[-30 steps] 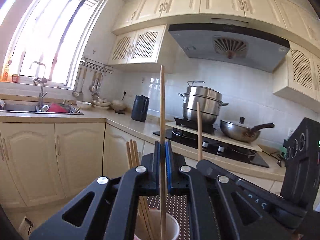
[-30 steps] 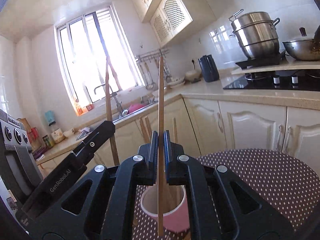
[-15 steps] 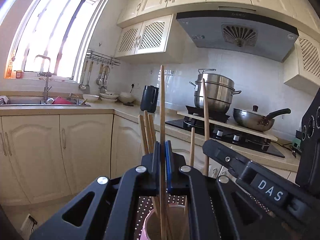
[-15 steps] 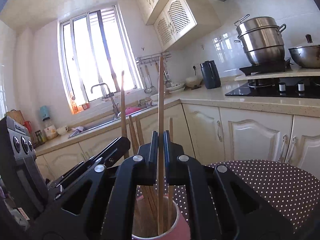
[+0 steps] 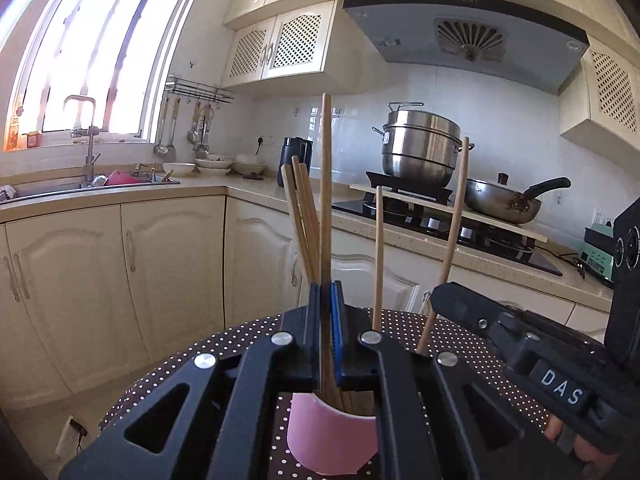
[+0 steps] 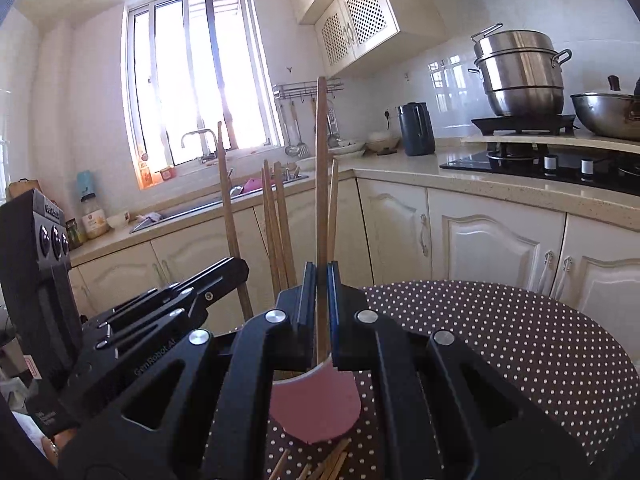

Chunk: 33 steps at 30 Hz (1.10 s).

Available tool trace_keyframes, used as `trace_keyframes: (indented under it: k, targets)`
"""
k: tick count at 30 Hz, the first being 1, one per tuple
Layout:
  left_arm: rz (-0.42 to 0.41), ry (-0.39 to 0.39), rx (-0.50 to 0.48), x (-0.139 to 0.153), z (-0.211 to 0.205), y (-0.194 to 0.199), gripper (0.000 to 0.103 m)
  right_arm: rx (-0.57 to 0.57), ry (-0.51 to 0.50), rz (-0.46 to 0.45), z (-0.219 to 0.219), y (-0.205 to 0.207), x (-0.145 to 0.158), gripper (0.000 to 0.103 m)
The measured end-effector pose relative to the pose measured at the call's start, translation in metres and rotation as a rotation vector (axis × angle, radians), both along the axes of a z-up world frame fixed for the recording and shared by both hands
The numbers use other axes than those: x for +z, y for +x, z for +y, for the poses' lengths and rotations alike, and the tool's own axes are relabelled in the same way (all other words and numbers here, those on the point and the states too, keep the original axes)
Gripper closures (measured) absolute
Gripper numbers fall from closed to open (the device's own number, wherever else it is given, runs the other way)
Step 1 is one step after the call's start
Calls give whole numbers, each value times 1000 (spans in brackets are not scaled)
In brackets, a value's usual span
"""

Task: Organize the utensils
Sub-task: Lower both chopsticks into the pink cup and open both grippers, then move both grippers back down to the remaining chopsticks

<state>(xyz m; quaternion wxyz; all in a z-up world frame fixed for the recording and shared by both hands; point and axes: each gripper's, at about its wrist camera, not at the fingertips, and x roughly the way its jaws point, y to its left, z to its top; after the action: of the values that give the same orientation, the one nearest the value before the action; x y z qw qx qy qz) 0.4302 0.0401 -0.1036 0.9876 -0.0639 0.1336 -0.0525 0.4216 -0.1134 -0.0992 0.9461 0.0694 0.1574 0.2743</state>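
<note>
Since chopsticks belong upright in pink cup (image 5: 332,436), left tongs (image 5: 326,332) and right tongs (image 6: 320,312) each clamp one chopstick (image 5: 326,200) vertically over cup at bottom centre.

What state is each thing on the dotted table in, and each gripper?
Left gripper: shut on an upright chopstick.
Right gripper: shut on an upright chopstick.
Pink cup: upright, holding several chopsticks.
Loose chopsticks: lying on the table beside the cup.
</note>
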Motion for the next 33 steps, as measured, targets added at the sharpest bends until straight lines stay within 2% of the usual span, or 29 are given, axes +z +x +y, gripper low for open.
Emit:
trace_keyframes:
  k: [7,9,10,23,30,33]
  targets:
    - [59,-17,-11,-3,7,-2,96,-1,-35,35,5,-8,-11,97]
    - [78,-36,-16,-2,10,-3,84,-7,-41,44,6,-10,-9,96]
    - [80,-41,-10,-2,11,-5,73,-10,-44,48,6,-11,-8,96]
    - [99,-31,-23,18,12,-48,64,-41,-45,72,-10,-49,11,96]
    - [116,11,-14,27,4,-87,61,-44,-59,113,-20,-80,17,96]
    - [121,36,-11,29,-1,-104,56,-49,-61,127,-25,-93,20,96]
